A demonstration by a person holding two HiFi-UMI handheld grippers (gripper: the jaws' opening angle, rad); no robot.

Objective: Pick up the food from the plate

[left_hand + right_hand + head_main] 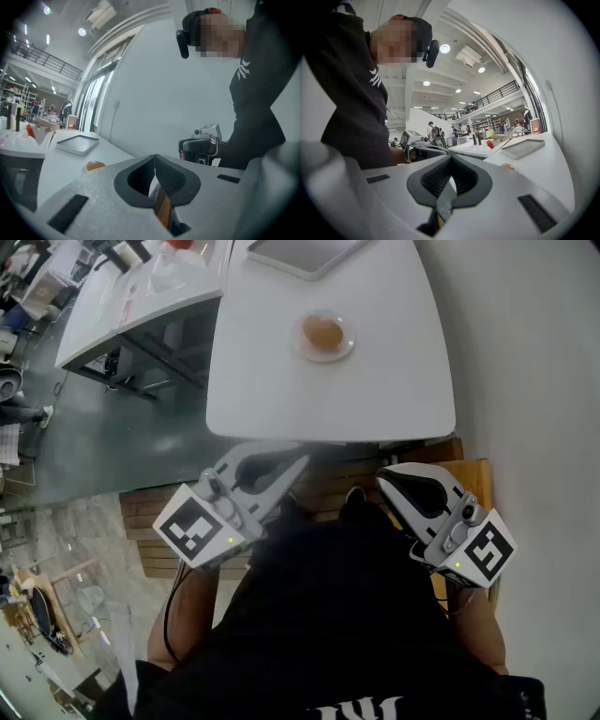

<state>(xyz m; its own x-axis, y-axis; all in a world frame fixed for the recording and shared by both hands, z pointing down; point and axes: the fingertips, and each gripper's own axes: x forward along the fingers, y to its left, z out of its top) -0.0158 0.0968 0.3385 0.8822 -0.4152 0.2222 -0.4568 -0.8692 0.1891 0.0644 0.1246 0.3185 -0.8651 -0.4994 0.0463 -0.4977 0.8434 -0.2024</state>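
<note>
While I hold both grippers low and close to my body, the white table takes up the upper middle of the head view, its near edge just beyond my gripper tips. A second white table stands to its left, apart from it, with clutter on top that I cannot make out. My black shirt covers the bottom of the view, and wooden slats show beneath my arms on both sides.

At the far edge of the white table lies a shallow grey tray, partly cut off by the picture's top.

My left gripper points toward the table with its jaws clenched, the dark pads meeting at the tips with nothing between them. My right gripper sits just beside it, level with it and angled inward. Its jaws are pressed together too and hold nothing. Each gripper's view shows the other one off to the side, in front of my shirt.

Between the tray and the near edge, well apart from both grippers, rests a small clear plate. On its middle lies the food, a round orange-brown piece, untouched.
</note>
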